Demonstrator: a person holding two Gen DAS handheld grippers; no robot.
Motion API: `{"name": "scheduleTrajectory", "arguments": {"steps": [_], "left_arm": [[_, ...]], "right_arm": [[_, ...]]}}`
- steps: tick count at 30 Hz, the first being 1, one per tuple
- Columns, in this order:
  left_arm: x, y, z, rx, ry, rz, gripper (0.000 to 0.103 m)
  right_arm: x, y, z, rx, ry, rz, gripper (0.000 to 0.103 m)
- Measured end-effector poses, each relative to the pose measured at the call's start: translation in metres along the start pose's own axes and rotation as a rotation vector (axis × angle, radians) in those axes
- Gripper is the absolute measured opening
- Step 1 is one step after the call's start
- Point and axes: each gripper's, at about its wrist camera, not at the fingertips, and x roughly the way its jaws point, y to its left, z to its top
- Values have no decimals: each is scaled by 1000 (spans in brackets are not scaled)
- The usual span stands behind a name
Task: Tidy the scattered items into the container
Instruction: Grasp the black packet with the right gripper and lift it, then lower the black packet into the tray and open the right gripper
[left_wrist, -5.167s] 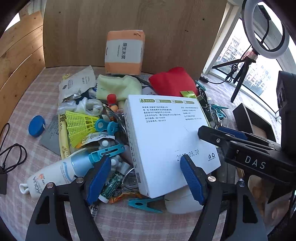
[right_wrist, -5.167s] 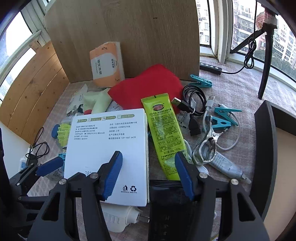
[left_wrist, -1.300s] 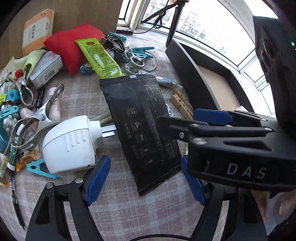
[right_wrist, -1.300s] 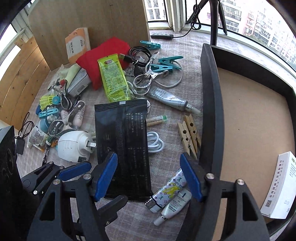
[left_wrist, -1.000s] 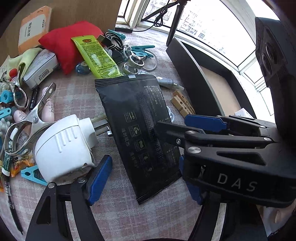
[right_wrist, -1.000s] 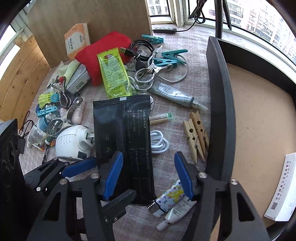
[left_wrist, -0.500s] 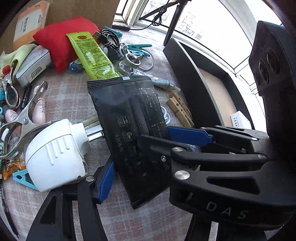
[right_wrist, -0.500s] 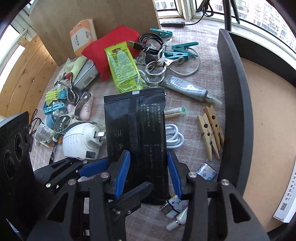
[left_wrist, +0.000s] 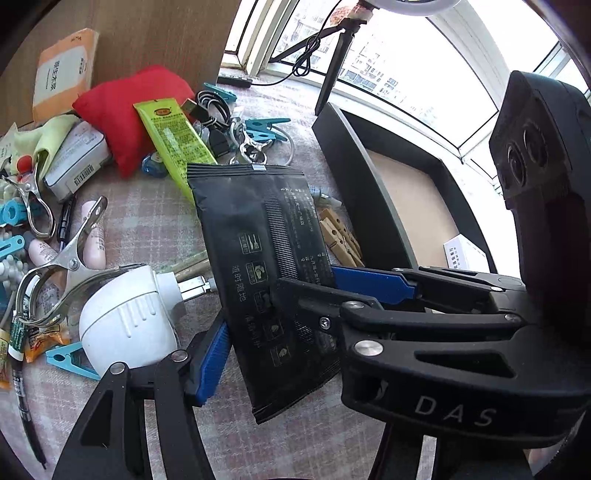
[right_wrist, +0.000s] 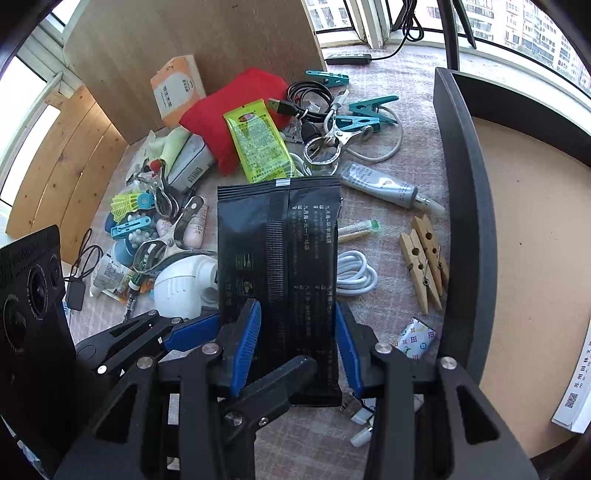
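Now both grippers are clamped on the same black pouch (right_wrist: 279, 266). The right gripper (right_wrist: 297, 345) has its blue pads (right_wrist: 245, 341) pressed against the pouch's two long edges near its near end, at a middling spread, so the pouch fills the gap between them. The left gripper (left_wrist: 273, 325) comes in from the side: one blue pad (left_wrist: 208, 363) lies against the pouch's left edge, and its other finger is hidden behind the right gripper's black arm, so that contact cannot be seen; its jaws too stand about half open around the pouch.

In the left wrist view the right gripper's body covers the lower right, hiding the pouch's right corner and most of the table there. In the right wrist view the pouch's near end is lost behind the fingers, and small tubes (right_wrist: 364, 424) beneath are only partly visible. Small print on the pouch is too fine to read.

The pouch is flat, glossy black, with a ribbed centre seam, white icons and a crimped far end with a small silver tab. It reaches forward from the fingers, its far end seeming lifted off the checked cloth (right_wrist: 384, 229). Left of the fingers sits a white plug (right_wrist: 181, 284); right of them lie a coiled white cable (right_wrist: 354, 275) and wooden pegs (right_wrist: 424, 258), then the black tray (right_wrist: 461, 206), where a white box (right_wrist: 576, 398) lies, cut off at the edge.
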Motion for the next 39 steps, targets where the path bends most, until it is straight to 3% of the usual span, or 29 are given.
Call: {"name": "scheduleTrajectory", "arguments": {"steps": [13, 23, 29, 37, 39], "left_arm": [[-31, -24, 10, 92, -87, 23, 58], [-42, -38, 19, 99, -111, -22, 58], [-29, -82, 42, 175, -110, -57, 61], [6, -172, 63, 315, -62, -133, 61], [16, -194, 65, 351, -33, -146, 65]], "right_arm": [[-44, 11, 3, -23, -101, 12, 40], [-68, 7, 2, -13, -146, 17, 41], [-100, -22, 8, 27, -209, -51, 41], [-154, -99, -1, 180, -293, -156, 41], [-166, -117, -8, 215, -305, -181, 42]]}}
